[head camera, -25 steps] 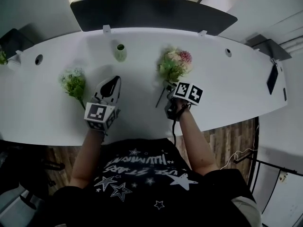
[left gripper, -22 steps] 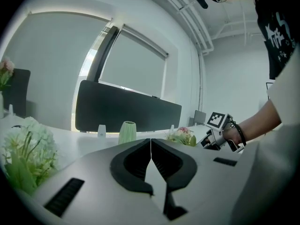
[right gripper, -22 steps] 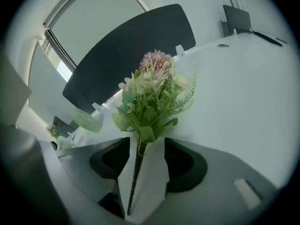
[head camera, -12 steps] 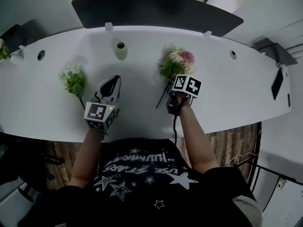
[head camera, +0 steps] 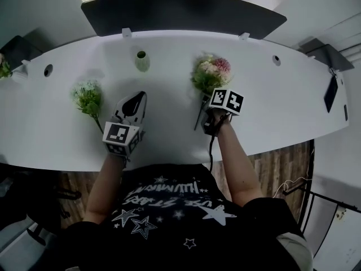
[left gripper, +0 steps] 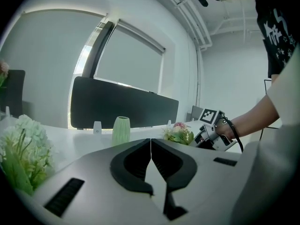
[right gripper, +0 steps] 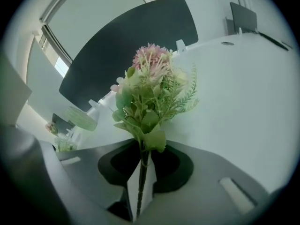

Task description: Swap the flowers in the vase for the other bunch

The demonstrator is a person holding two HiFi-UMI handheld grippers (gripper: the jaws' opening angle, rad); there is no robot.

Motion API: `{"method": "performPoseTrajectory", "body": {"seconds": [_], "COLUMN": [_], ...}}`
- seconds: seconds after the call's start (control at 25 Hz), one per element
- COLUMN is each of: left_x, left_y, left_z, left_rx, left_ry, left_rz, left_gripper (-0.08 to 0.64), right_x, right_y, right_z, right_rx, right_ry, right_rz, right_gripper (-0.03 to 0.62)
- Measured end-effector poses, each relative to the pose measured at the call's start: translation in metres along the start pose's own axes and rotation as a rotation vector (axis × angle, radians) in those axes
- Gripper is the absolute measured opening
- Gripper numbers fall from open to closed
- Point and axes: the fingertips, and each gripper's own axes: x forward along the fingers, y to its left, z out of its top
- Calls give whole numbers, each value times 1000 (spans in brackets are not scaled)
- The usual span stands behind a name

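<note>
**Right tool**: your jaws have just been closing and now clench the stem of the pink bunch. The blooms stand ahead of the tips, over the worktop.

**Left tool**: jaws clenched together with nothing between them. You hold it low over the worktop, well to the left of your right tool.

**Vase**: pale green, upright on the worktop, ahead of your left tool and slightly left of its line.

**White bunch**: lies on the worktop, near the left side of your left tool.

**Dark screen**: runs along the worktop's far edge, beyond both tools.
</note>
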Motion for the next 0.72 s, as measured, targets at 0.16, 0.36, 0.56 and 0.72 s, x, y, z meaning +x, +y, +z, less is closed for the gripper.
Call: {"method": "performPoseTrajectory", "body": {"seconds": [0.16, 0.36, 0.56, 0.72], "left_x": [-4, -11, -16, -17], "left_y": [4, 12, 16, 22], "left_z": [4, 10, 17, 24], "left_rx": [9, 8, 26, 31], "left_ry": [-9, -6, -26, -33], "left_rz": [-6, 14, 17, 14], "left_gripper": [9, 9, 9, 9], "right_x": [-6, -16, -37, -61], "right_y": [7, 19, 42, 75], "right_z": [5, 9, 29, 57], "right_rx": [34, 101, 161, 119], "right_ry": [-47, -93, -211, -340], "right_rz": [29, 82, 179, 279], "right_gripper": [61, 58, 57, 58]}}
